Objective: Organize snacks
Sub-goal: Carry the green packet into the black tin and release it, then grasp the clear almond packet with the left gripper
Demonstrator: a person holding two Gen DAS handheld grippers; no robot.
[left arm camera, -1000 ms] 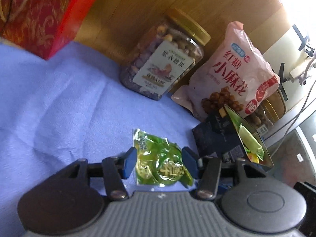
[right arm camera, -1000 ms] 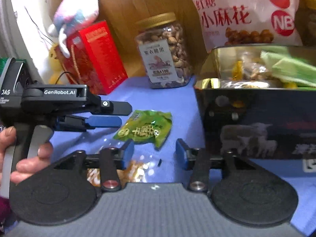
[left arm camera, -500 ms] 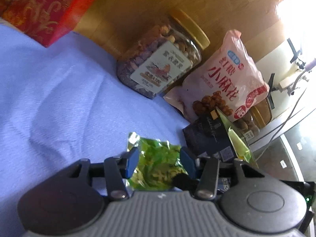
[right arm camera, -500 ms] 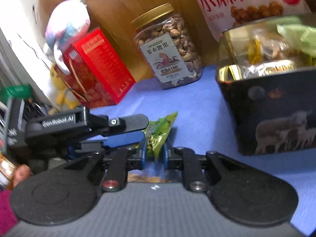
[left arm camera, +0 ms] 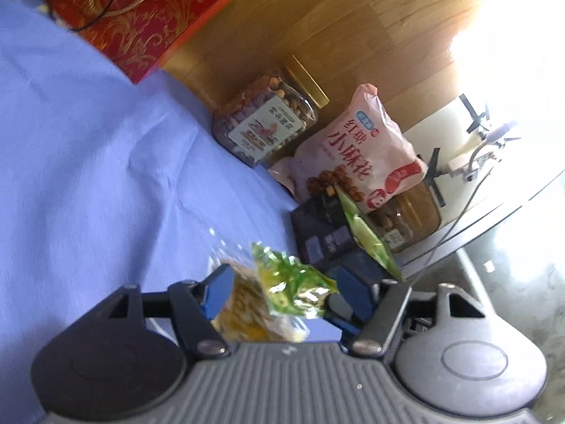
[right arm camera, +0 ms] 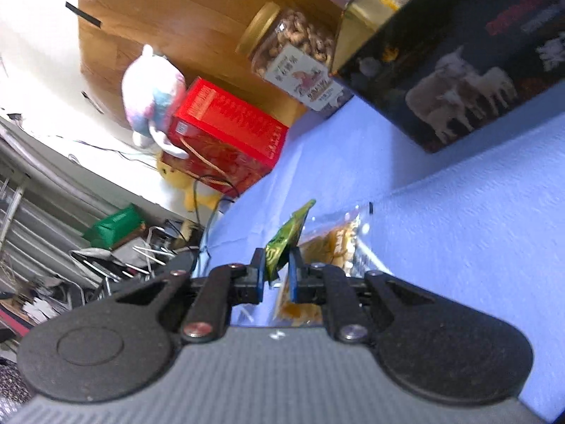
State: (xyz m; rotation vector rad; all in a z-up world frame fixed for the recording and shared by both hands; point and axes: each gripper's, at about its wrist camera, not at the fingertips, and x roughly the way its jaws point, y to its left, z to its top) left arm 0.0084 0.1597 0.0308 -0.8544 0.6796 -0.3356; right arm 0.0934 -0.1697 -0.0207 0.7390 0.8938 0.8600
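My right gripper [right arm camera: 276, 275] is shut on a small green snack packet [right arm camera: 284, 243] and holds it edge-up above the blue cloth. The same green packet [left arm camera: 291, 284] shows in the left wrist view, between the fingers of my open left gripper [left arm camera: 287, 295], which does not grip it. A clear packet of yellow snacks [left arm camera: 243, 309] lies on the cloth under it, also in the right wrist view [right arm camera: 332, 247]. The dark open tin [right arm camera: 445, 67] with sheep on its side holds several packets; it also shows in the left wrist view [left arm camera: 326, 231].
A nut jar [left arm camera: 265, 125] with a gold lid and a pink snack bag [left arm camera: 356, 155] stand against the wooden wall. A red gift box [right arm camera: 226, 134] and a plush toy [right arm camera: 152, 95] stand at the cloth's far end. Clutter [right arm camera: 106, 247] lies beyond the table edge.
My right gripper closed on the green packet and lifted it off the cloth, tilting it. The yellow packet beneath it came into view. My left gripper stayed open and drew back.
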